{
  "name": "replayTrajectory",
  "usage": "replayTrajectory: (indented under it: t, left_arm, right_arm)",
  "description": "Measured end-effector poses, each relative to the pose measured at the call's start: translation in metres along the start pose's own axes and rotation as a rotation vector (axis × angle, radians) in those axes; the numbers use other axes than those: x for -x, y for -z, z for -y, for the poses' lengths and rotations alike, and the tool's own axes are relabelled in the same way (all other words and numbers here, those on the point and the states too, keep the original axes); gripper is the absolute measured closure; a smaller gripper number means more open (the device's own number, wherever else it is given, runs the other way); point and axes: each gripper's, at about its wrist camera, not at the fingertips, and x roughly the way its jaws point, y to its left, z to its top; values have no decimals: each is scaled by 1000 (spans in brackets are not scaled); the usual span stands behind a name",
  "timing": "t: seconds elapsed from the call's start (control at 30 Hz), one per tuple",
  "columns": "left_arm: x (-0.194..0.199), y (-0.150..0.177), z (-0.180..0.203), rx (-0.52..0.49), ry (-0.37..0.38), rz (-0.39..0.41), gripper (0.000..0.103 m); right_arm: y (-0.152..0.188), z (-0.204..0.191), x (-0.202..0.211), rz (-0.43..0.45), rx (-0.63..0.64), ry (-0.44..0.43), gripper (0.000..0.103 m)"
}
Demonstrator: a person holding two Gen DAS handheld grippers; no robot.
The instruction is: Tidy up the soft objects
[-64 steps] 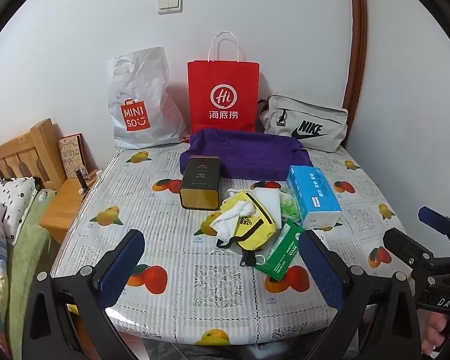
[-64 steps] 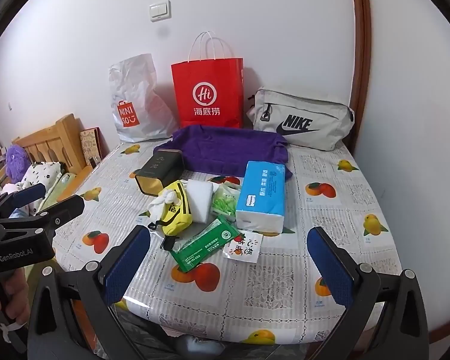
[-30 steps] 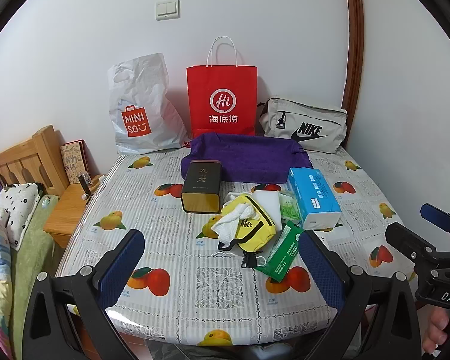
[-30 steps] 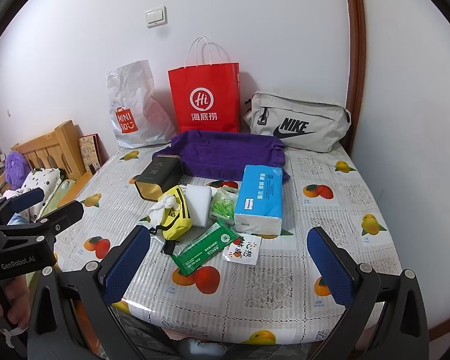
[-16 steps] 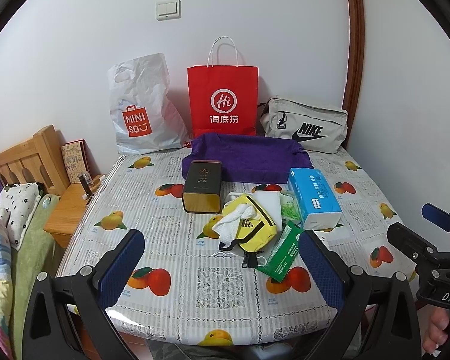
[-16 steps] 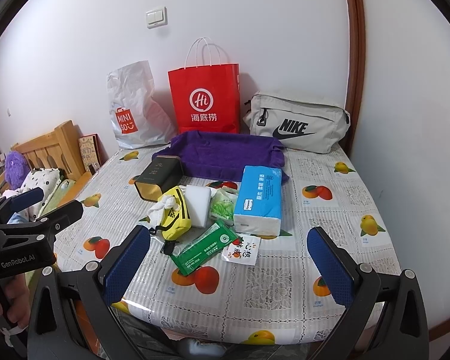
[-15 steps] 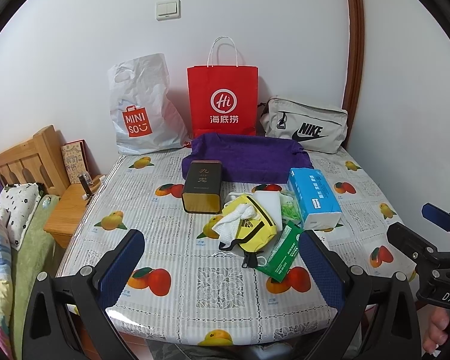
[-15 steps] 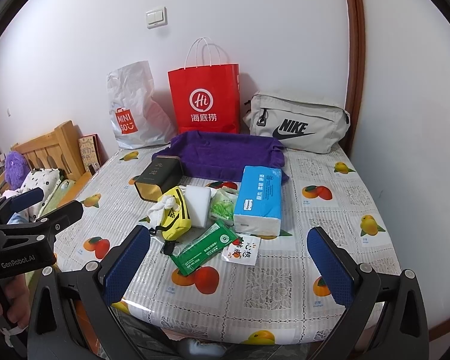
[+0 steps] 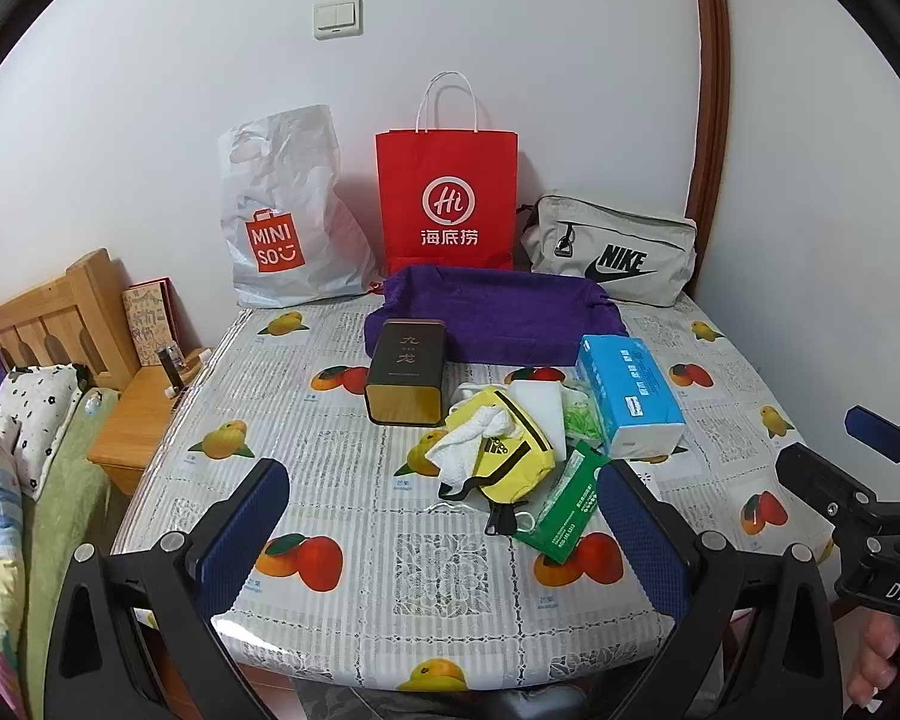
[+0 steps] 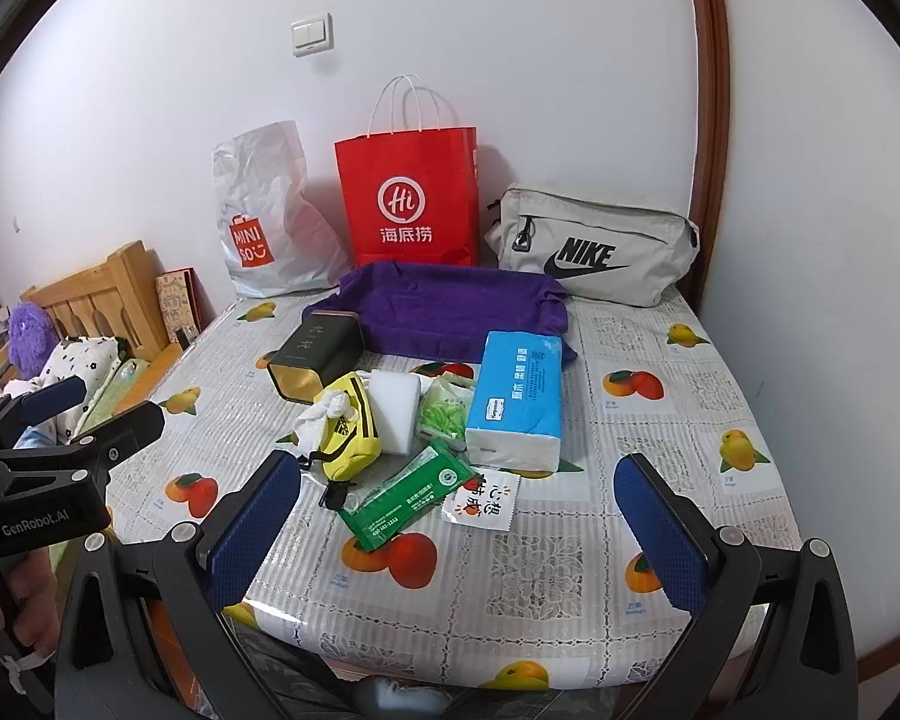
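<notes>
The room is evenly and softly lit, bright enough that colours read cleanly. Light seems to come from above and in front, since the red paper carrier bag and the crinkled white plastic shopping bag throw only faint shadows onto the white wall behind. A small glare patch sits on the glossy fruit-print tablecloth at its near left edge. Both views bow strongly, with black corners. Focus is sharp throughout.

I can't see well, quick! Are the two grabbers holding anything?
Left gripper: open, holding nothing.
Right gripper: open, holding nothing.
</notes>
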Motion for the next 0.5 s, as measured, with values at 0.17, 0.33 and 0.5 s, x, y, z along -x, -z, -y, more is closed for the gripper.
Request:
replayTrajectory:
  t: [0.17,0.33,0.5]
  left_arm:
    - [-1,1,1,1,1,2,0]
    - [-1,1,1,0,-1,2,0]
    - [-1,3,1,2,0,1,0]
  right_arm:
    - [0,-1,0,-3,4,2,0]
    - [1,-3,1,-3,18,-1,0]
    - [1,-6,0,-4,21,-2,0]
